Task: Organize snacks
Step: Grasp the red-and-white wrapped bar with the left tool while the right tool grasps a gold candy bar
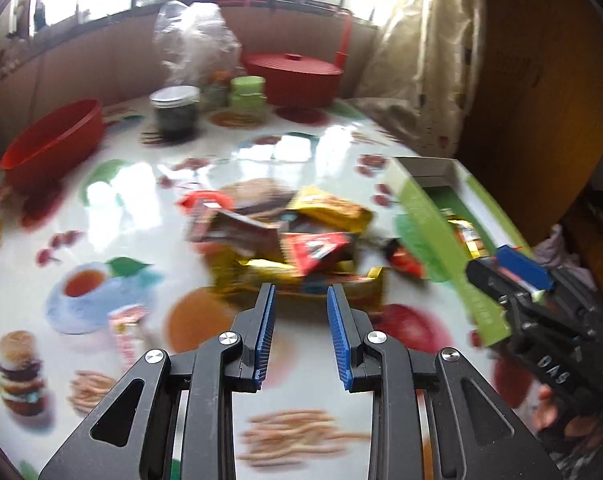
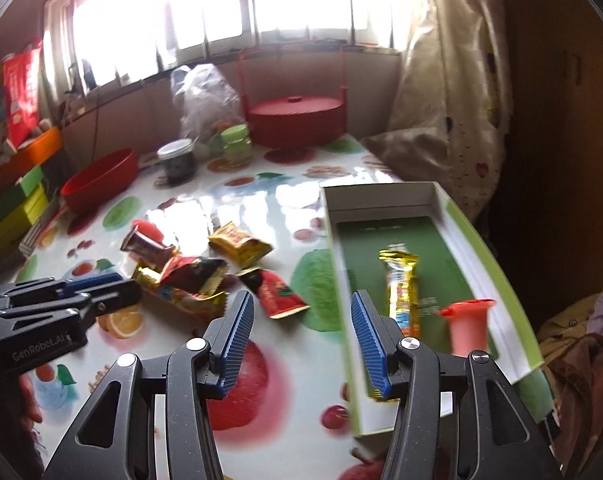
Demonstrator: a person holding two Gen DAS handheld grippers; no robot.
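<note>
Both claws hang empty, left claw [image 1: 301,294] seemingly narrower than right claw [image 2: 302,300], over blurred snacks [image 1: 293,240].

The tablecloth [image 2: 301,360] is glossy white, printed with burgers, fries, teacups and red fruit. A lime-green box [image 2: 497,264] has white walls and a dark green floor (a gold wrapper [image 2: 401,284] lies there). The snack pile [image 1: 293,240] mixes yellow, red and brown. The bowl [image 1: 53,144] and lidded pot [image 1: 297,76] are red.

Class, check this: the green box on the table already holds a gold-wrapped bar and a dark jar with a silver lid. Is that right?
Not quite. Beside the gold-wrapped bar, the green box holds a red cup-like item, as the right wrist view shows. The dark jar stands on the table, far from the box.
</note>
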